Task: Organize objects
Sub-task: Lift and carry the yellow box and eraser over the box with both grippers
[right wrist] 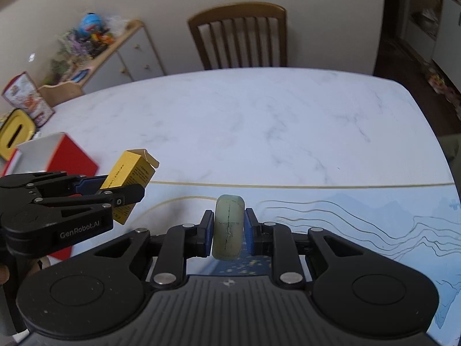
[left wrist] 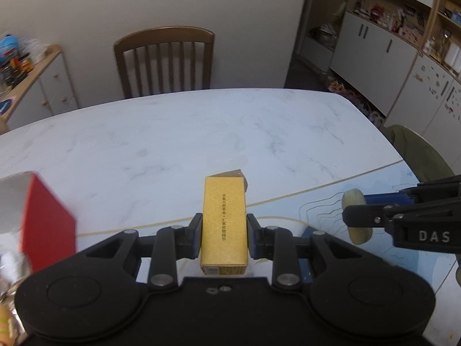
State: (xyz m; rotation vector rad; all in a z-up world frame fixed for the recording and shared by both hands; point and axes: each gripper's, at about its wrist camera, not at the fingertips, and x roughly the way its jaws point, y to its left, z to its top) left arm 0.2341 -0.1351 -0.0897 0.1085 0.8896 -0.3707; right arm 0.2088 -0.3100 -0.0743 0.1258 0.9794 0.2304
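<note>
Left wrist view: left gripper [left wrist: 224, 235] clamps yellow box [left wrist: 224, 225]; right gripper [right wrist: 229, 232] clamps pale wheel [right wrist: 228, 227]; neither placed yet.

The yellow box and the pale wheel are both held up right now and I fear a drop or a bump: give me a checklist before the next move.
1. Left gripper jaws closed on the yellow box: ok.
2. Right gripper jaws closed on the pale wheel: ok.
3. The two grippers apart, not touching: ok.
4. Yellow box's top flap shut: not ok, it stands open.
5. Red box clear of the left gripper's path: cannot tell.
6. Marble table free ahead for setting down: ok.
</note>
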